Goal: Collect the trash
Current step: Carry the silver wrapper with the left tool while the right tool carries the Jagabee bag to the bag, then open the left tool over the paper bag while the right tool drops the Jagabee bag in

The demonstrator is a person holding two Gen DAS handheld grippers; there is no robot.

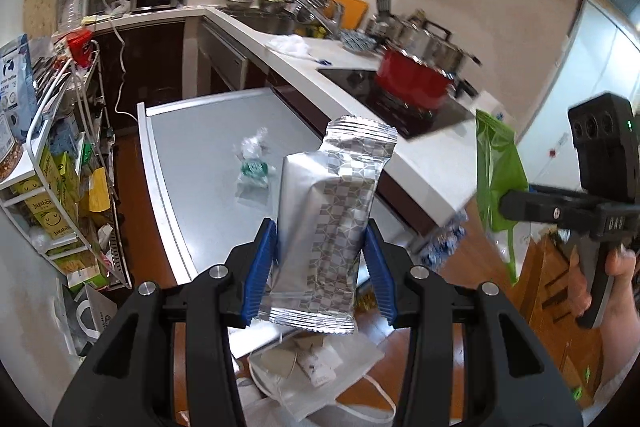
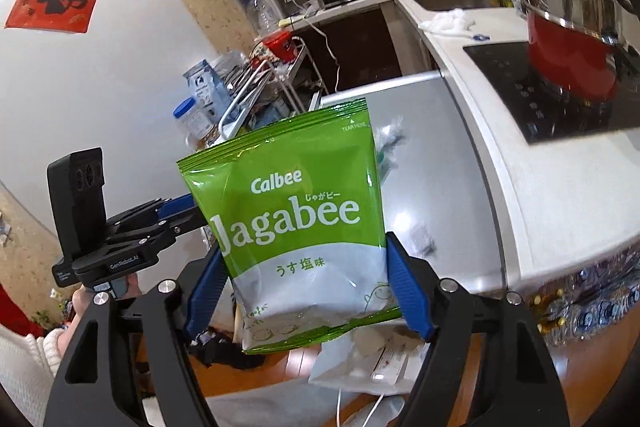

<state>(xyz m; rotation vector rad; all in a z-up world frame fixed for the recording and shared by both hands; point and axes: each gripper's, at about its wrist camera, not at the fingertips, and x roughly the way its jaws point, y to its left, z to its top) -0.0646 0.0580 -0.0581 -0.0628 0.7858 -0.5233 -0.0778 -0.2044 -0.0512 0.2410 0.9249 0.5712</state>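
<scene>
The left gripper (image 1: 322,267) is clamped on a silver wrapper (image 1: 326,223), the right gripper (image 2: 306,291) on a green snack bag (image 2: 296,219), both above the grey table (image 1: 192,131)

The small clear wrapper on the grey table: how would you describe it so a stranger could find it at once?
Look at the grey table that stands against the white kitchen counter. Near its middle lies a small crumpled clear wrapper with a green print. It is the only thing on that surface; the silver wrapper and the green snack bag are held in the jaws of the two grippers.
</scene>
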